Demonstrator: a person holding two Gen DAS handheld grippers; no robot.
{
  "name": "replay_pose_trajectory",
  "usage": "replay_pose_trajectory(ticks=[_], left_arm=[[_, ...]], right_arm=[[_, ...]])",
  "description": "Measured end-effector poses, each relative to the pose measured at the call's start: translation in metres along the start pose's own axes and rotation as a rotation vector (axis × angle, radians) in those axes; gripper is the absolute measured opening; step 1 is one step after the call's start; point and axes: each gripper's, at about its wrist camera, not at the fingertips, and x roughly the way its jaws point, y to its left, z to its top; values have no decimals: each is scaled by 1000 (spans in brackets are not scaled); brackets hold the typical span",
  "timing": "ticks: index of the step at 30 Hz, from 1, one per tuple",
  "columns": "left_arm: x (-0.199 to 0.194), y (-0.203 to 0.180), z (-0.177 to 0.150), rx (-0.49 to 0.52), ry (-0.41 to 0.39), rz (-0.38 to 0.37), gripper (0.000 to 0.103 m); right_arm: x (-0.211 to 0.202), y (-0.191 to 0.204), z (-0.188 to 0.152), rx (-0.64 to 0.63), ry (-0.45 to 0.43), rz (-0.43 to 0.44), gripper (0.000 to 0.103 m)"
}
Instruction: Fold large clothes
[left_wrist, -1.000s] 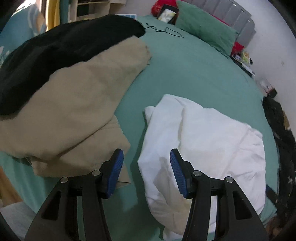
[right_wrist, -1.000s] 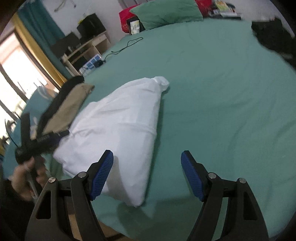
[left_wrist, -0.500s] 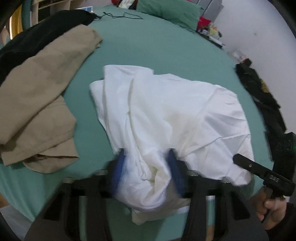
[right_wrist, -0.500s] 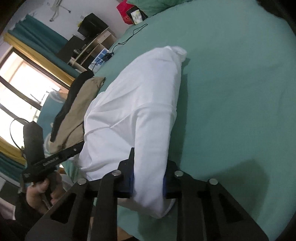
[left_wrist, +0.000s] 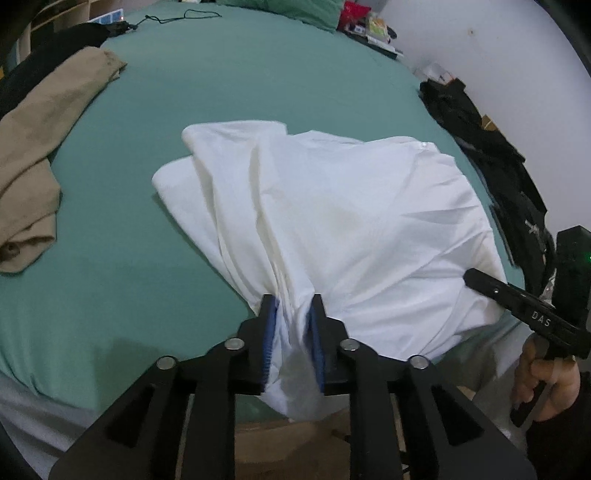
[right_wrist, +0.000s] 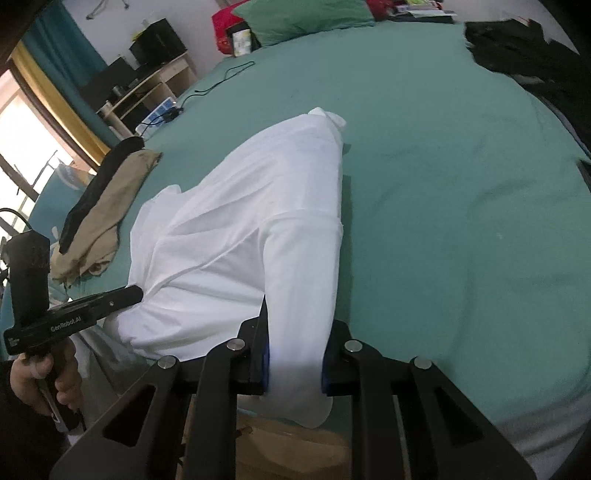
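A large white garment (left_wrist: 332, 206) lies rumpled on the green bed (left_wrist: 240, 85), its near edge hanging over the bed's front edge. My left gripper (left_wrist: 292, 332) is shut on a bunched fold at its near left edge. My right gripper (right_wrist: 295, 354) is shut on its near right part, a sleeve-like fold of the white garment (right_wrist: 258, 221). The right gripper's body also shows in the left wrist view (left_wrist: 532, 317), and the left gripper's body in the right wrist view (right_wrist: 74, 317).
A tan garment (left_wrist: 37, 140) and a black one (left_wrist: 44, 62) lie at the bed's left. Dark clothes (left_wrist: 487, 155) lie along the right edge. A cable (right_wrist: 207, 88), green pillow (right_wrist: 306, 14) and clutter sit at the far end. A shelf (right_wrist: 147, 88) stands beyond.
Both grippers were open above the garment a second ago. They came down to its near edge and shut on it, and the cloth is now bunched between the fingers.
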Motion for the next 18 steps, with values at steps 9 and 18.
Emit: replay_pose_trajectory(ticks=[9, 18], left_arm=[[-25, 14, 2, -89, -86, 28, 42], [-34, 41, 34, -183, -190, 50, 52]], right_arm=[[0, -15, -8, 26, -2, -5, 51], [-28, -8, 9, -7, -95, 33, 57]])
